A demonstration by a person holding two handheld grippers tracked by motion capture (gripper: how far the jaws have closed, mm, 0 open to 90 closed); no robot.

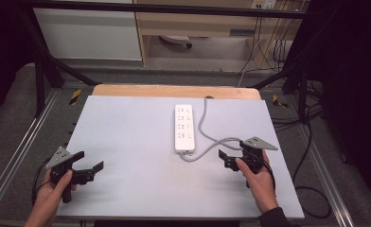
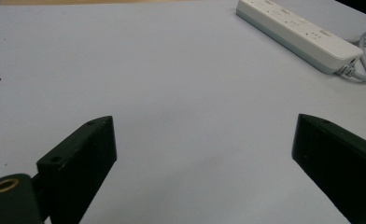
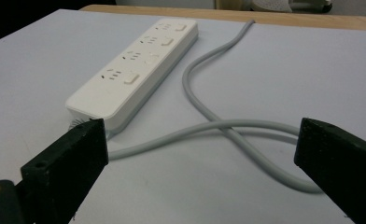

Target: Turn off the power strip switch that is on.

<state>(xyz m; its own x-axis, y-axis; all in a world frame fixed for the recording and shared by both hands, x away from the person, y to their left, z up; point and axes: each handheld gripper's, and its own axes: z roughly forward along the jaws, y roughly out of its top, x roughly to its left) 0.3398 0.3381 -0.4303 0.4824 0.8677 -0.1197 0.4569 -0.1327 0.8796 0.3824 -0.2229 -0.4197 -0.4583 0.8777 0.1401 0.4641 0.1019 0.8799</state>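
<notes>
Your left gripper hovers near table's near-left corner, jaws wide apart, holding nothing. Your right gripper near right edge, jaws apart, just beside grey cable loop. Farther back, white power strip lies flat right of centre, pointing toward far edge.

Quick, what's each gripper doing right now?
Left gripper: open, holding nothing, over the bare table.
Right gripper: open, holding nothing, beside the power strip's cable.
</notes>
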